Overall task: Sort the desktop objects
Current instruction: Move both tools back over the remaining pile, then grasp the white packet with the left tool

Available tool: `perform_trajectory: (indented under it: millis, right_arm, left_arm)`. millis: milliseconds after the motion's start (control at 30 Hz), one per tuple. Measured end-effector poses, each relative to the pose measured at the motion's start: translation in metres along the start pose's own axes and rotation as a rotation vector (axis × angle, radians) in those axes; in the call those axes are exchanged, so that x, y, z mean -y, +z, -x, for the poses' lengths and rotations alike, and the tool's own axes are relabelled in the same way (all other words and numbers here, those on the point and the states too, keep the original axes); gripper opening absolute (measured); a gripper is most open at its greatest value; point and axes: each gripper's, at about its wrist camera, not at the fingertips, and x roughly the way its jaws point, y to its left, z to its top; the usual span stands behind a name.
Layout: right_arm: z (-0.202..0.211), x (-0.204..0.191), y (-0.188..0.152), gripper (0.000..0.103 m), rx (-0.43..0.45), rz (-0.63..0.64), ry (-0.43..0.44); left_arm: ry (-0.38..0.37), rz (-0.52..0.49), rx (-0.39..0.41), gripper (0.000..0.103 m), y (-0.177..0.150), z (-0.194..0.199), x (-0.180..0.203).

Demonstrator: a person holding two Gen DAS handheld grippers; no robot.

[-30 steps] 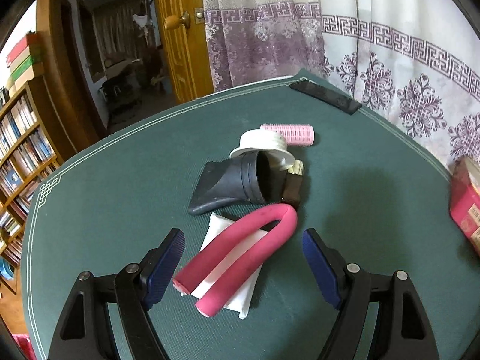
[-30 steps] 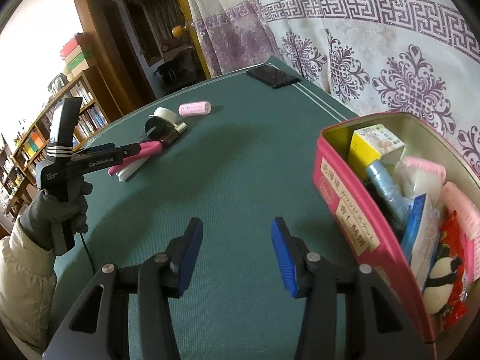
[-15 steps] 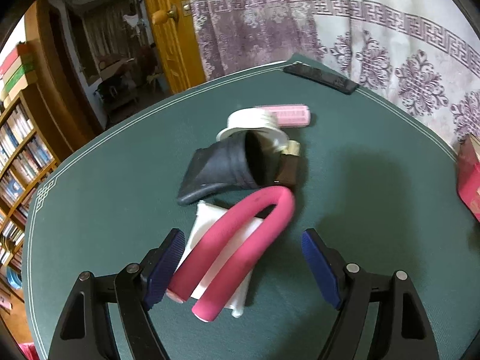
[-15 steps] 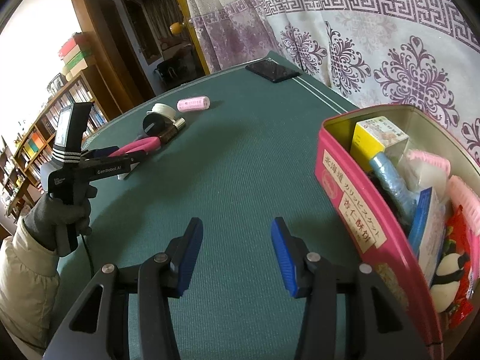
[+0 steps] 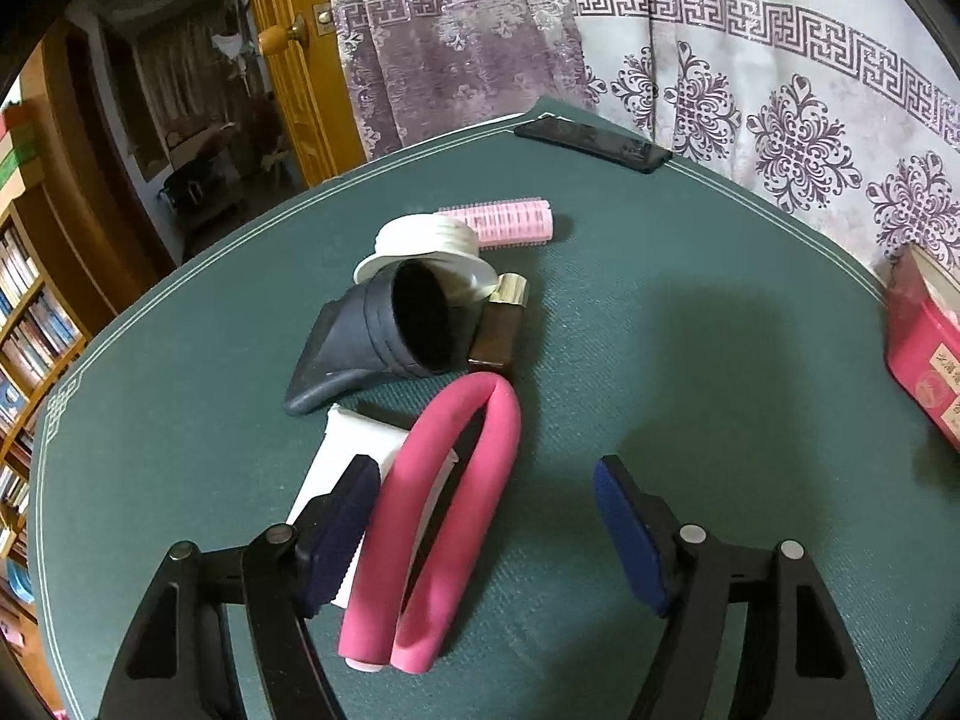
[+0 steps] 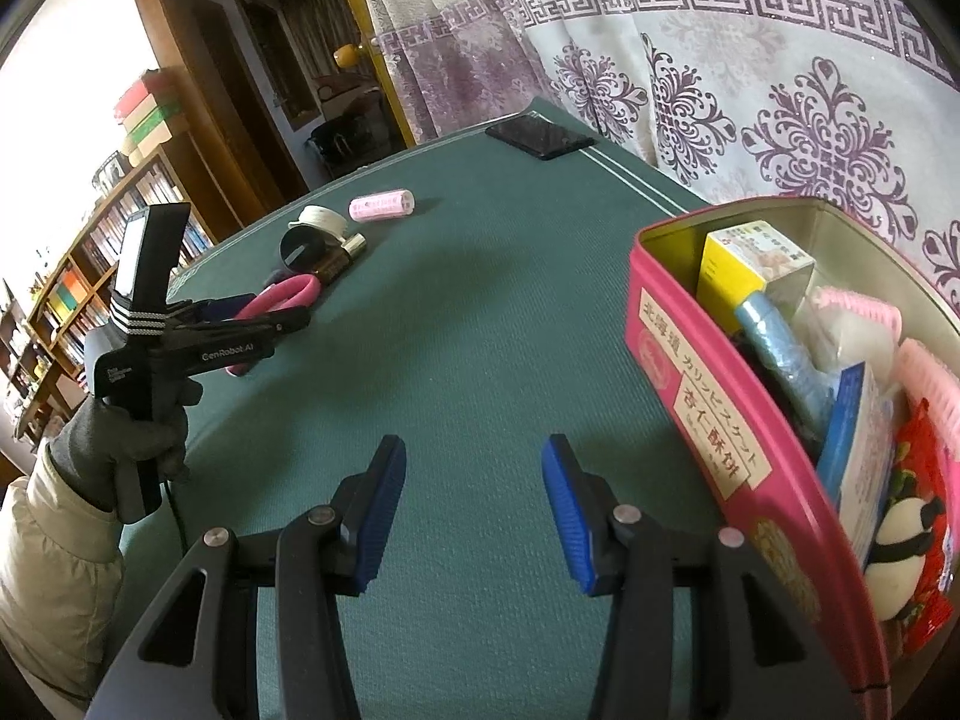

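Left wrist: one pink foam roller (image 5: 444,504).

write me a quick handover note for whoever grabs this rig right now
Left gripper: open, straddling the bent pink foam roller, not closed on it.
Right gripper: open, nothing between its fingers, over bare green tabletop beside the pink tin box.
Done: the tin already holds several items.
Left: the foam roller, white flat packet, dark funnel-shaped nozzle, white lid, brown bottle and pink ribbed hair curler lie clustered mid-table. A black phone sits at the far edge.
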Motion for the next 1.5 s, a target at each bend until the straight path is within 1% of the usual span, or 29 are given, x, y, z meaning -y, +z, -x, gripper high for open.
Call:
perform_trajectory:
  millis: [100,167,267,333,467,533,733,867,933,1033,1100,1500]
  right_arm:
    - [-0.001,0.001,-0.001,0.052,-0.002,-0.004,0.002]
    - [-0.001,0.001,-0.001,0.052,-0.003,-0.006,0.003]
    - [-0.001,0.002,-0.001,0.052,-0.003,-0.008,0.003]
    - [0.000,0.003,-0.001,0.052,-0.003,-0.009,0.002]
    - [-0.001,0.005,-0.002,0.052,-0.005,-0.015,0.000]
    - [-0.001,0.006,-0.002,0.052,-0.005,-0.017,0.000]
    - [-0.002,0.005,-0.002,0.052,-0.007,-0.014,0.003]
    - [-0.002,0.005,-0.002,0.052,-0.008,-0.013,0.003]
    - [-0.002,0.005,-0.002,0.052,-0.008,-0.013,0.003]
    - [-0.002,0.003,-0.002,0.052,-0.011,-0.010,0.003]
    - [-0.003,0.002,-0.002,0.052,-0.013,-0.007,0.003]
    - [-0.007,-0.001,-0.002,0.052,-0.026,-0.001,0.000]
  left_arm:
    - [-0.031,-0.001,-0.003,0.076,-0.001,0.001,0.002]
    - [-0.062,-0.005,-0.006,0.076,-0.001,0.001,0.005]
    - [-0.128,-0.001,-0.014,0.076,-0.002,0.003,0.011]
    - [-0.153,0.003,-0.015,0.076,-0.002,0.004,0.015]
    - [-0.224,0.036,-0.015,0.076,-0.003,0.009,0.017]
    - [-0.233,0.051,-0.007,0.076,-0.004,0.013,0.016]
    - [-0.211,0.096,0.038,0.076,-0.002,0.029,0.003]
    - [-0.157,0.133,0.060,0.076,-0.002,0.034,-0.019]
    - [-0.115,0.152,0.054,0.076,-0.003,0.030,-0.031]
    - [-0.052,0.155,0.039,0.076,-0.007,0.021,-0.042]
    - [-0.027,0.153,0.031,0.076,-0.010,0.016,-0.048]
    - [0.003,0.153,-0.038,0.076,-0.011,-0.015,-0.054]
